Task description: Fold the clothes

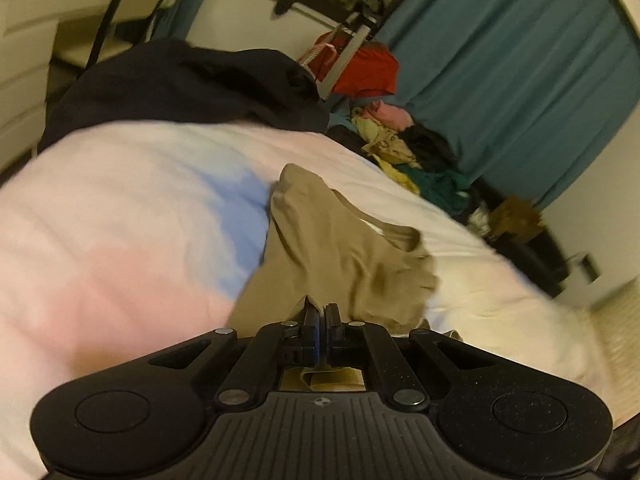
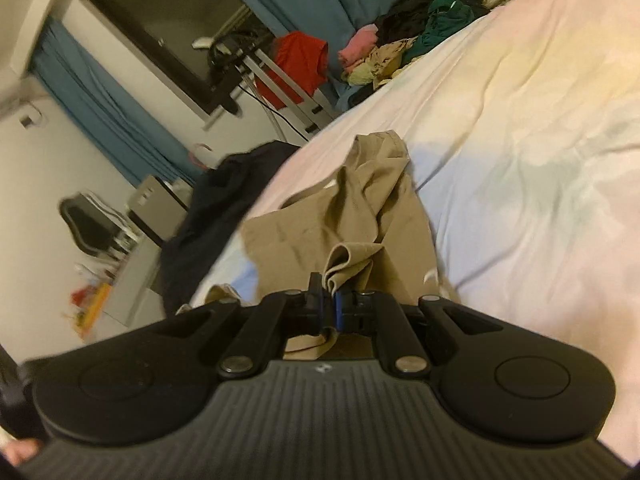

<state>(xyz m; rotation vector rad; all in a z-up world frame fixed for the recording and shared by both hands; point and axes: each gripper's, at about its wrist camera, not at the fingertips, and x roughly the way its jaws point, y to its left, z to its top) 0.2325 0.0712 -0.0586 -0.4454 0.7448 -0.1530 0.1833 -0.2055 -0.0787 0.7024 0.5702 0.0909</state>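
In the left wrist view, the left gripper (image 1: 320,312) has its jaws pressed together on an edge of the tan garment (image 1: 320,248), with a little cloth also showing behind the jaws near the gripper body. The garment runs forward from the jaws in a crumpled, wrinkled strip and lies on the bed (image 1: 120,208), whose cover is pale pink and white with a blue patch just left of the cloth. A dark navy garment (image 1: 180,84) is heaped at the far edge of the bed. Beyond it, a red garment (image 1: 368,68) hangs on a rack, and a mixed pile of clothes (image 1: 408,148) lies beside the bed, in front of a teal curtain (image 1: 520,60).

In the right wrist view, the right gripper (image 2: 329,300) is clamped on a bunched fold of the same tan garment (image 2: 352,208), and a bit of cloth pokes out behind the jaws. The garment spreads away from it, rumpled, across the bed (image 2: 520,140). The dark navy garment (image 2: 208,216) sits at the bed's left edge. The pile of clothes (image 2: 400,48) and red garment (image 2: 300,60) appear further back, near the teal curtain (image 2: 120,120).
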